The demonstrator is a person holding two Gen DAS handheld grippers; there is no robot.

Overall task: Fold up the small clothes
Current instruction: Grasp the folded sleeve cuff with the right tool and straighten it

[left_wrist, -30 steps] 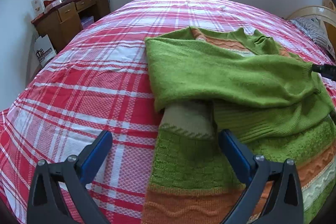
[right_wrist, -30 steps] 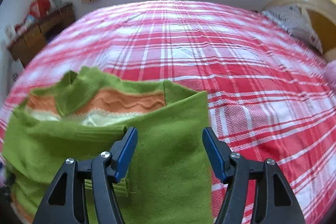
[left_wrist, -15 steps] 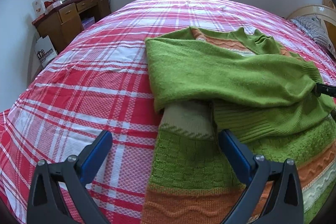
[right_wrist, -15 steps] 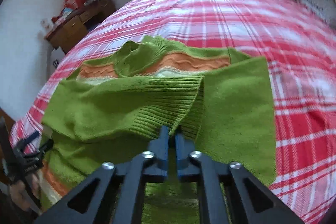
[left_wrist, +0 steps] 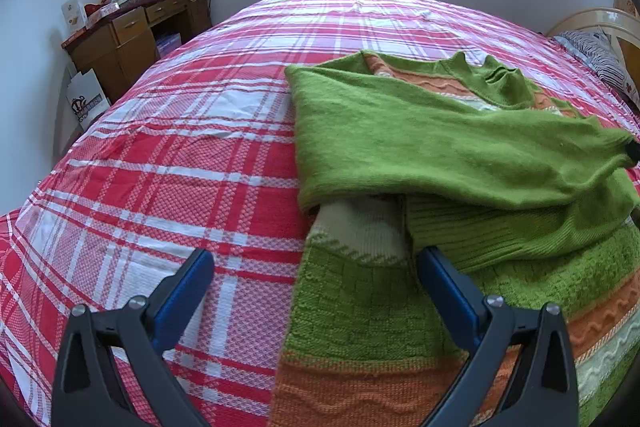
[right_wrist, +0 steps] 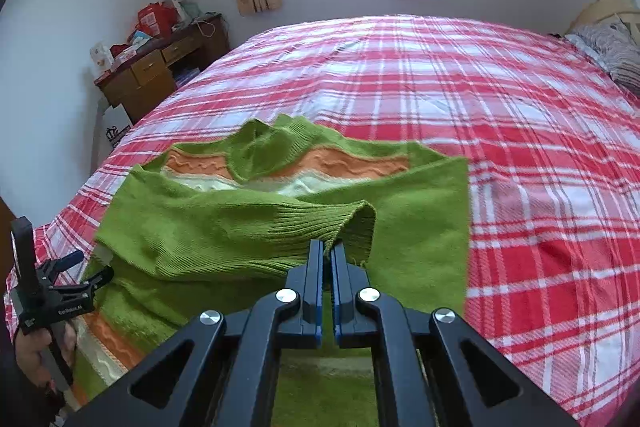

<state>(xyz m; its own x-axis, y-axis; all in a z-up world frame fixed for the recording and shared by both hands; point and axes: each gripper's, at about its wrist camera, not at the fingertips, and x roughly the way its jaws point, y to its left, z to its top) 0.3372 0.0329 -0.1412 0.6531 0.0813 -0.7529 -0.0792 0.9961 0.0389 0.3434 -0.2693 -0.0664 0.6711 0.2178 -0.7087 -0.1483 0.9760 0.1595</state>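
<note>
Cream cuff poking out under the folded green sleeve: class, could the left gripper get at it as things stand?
Probably yes. The left gripper is open, its fingers straddling the sweater's edge, and the cream cuff lies exposed just ahead with nothing over it. The right gripper, shut on the ribbed green cuff, is off to the side.

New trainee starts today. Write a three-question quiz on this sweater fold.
1. True or false: the left claw is shut on the sweater.
2. The right claw grips which part? A) collar B) ribbed cuff C) hem
3. Fill in: the sweater lies on a red plaid ____.

Key:
1. False; its jaws stand open over the hem.
2. B, the cuff.
3. Bed.
</note>
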